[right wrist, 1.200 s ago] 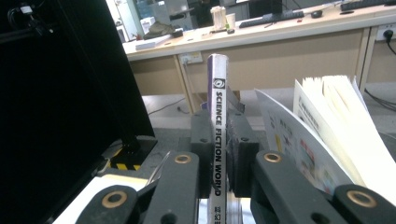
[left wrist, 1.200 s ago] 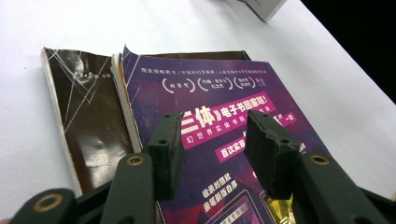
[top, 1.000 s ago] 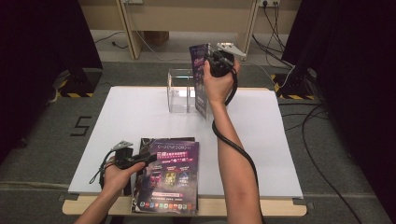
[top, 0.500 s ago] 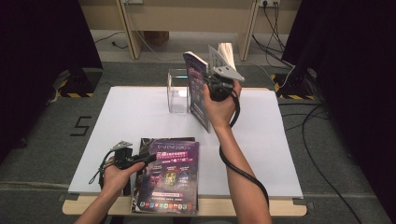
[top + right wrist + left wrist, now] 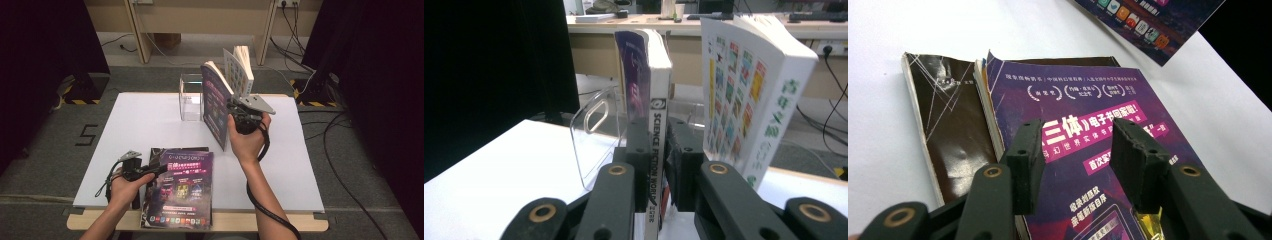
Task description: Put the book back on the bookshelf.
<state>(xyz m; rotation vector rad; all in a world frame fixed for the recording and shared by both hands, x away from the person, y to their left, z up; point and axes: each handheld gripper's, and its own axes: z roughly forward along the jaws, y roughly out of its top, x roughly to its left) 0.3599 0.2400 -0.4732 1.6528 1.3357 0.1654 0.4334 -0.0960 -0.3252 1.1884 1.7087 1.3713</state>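
Table (image 5: pixel 150 120): white, clear holder (image 5: pixel 190 97) at back.
Change: your right gripper (image 5: pixel 239 111) lifted the purple book (image 5: pixel 216 105) clear of it, jaws easing yet clamped.
Left gripper (image 5: pixel 1080 165): open over stack (image 5: pixel 181 186).

White table (image 5: pixel 150 120) is set on grey carpet (image 5: pixel 45 155). Black curtains (image 5: pixel 45 45) are hung at 9 and 3 o'clock; wooden desk legs (image 5: pixel 137 35) and floor cables (image 5: pixel 345 145) are seen at 12.
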